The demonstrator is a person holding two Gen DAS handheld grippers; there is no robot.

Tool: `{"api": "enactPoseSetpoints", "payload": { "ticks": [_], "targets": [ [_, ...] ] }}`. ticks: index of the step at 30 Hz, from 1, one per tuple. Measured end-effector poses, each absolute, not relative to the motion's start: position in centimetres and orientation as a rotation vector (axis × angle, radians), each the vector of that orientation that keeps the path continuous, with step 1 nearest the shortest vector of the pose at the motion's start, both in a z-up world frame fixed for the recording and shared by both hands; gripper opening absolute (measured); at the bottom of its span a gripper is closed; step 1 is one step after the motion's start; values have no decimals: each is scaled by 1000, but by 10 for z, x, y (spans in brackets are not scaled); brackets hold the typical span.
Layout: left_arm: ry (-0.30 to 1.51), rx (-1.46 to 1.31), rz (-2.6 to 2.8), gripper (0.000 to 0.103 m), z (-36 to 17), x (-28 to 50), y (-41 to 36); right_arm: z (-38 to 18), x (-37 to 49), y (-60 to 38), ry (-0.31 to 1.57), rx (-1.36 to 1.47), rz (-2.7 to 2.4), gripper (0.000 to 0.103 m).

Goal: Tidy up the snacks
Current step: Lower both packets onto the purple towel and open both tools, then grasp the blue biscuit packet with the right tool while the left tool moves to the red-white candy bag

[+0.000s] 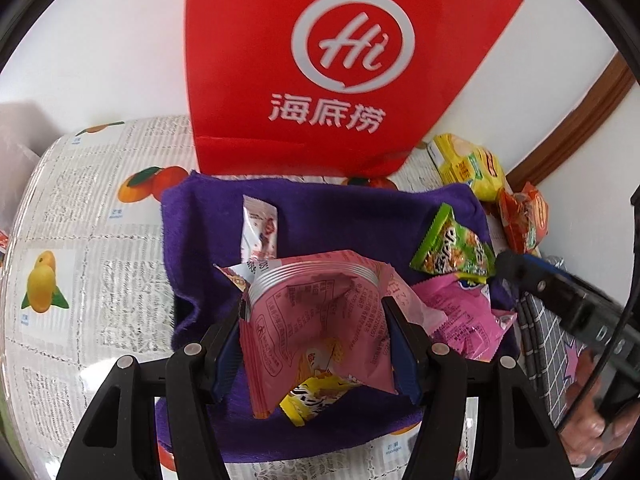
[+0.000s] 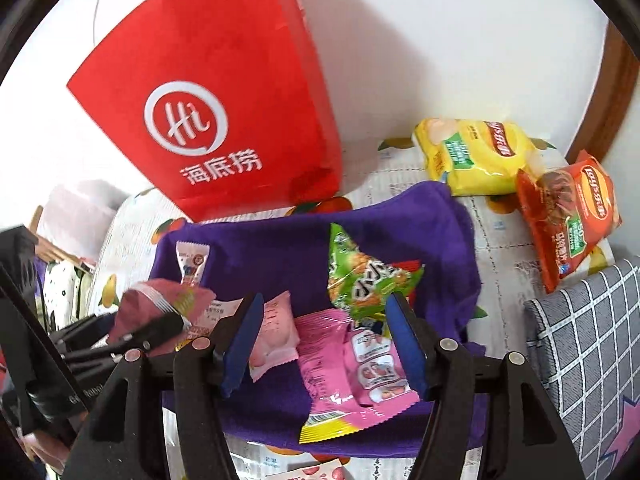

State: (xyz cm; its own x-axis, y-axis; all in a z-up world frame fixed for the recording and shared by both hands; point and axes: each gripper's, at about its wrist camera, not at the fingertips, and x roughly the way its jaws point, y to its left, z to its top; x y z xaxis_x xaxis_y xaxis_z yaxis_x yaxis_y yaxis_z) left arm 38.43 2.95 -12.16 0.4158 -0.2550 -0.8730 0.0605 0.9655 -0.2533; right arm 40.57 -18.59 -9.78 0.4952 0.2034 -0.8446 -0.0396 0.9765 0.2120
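Left gripper [image 1: 316,324] & right gripper [image 2: 326,340]: matte black plastic arms w/ round silver pins at pivots, blue pads [image 2: 404,344] lining finger insides. Black cable [image 1: 624,304] loops by right unit. Bare skin of right hand [image 1: 592,436], no sleeve visible.

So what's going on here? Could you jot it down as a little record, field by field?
Surface: purple towel on a fruit-print tablecloth
Left gripper: shut on a pink snack packet
Right gripper: open, above a pink candy bag
Also on the towel: green snack packet, small white sachet
Off the towel: yellow Lay's bag, orange Lay's bag
Behind: red Haidilao paper bag standing by the wall
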Motion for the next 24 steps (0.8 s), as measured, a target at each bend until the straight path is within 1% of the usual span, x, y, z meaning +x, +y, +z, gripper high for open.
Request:
{"api": "enactPoseSetpoints", "payload": {
  "ticks": [9, 10, 11, 13, 24],
  "targets": [
    [1113, -208, -246, 63, -118, 384, 25, -96, 403, -188, 1035, 171, 151, 63],
    [1104, -216, -257, 65, -116, 383, 25, -95, 402, -190, 1030, 177, 148, 63],
    [1096, -224, -265, 70, -113, 383, 25, -94, 401, -192, 1027, 182, 146, 63],
    [1084, -223, -273, 74, -110, 382, 24, -91, 400, -197, 1018, 194, 142, 63],
    [1095, -187, -252, 74, -107, 382, 23, -80, 395, -194, 998, 193, 160, 63]
  ]
}}
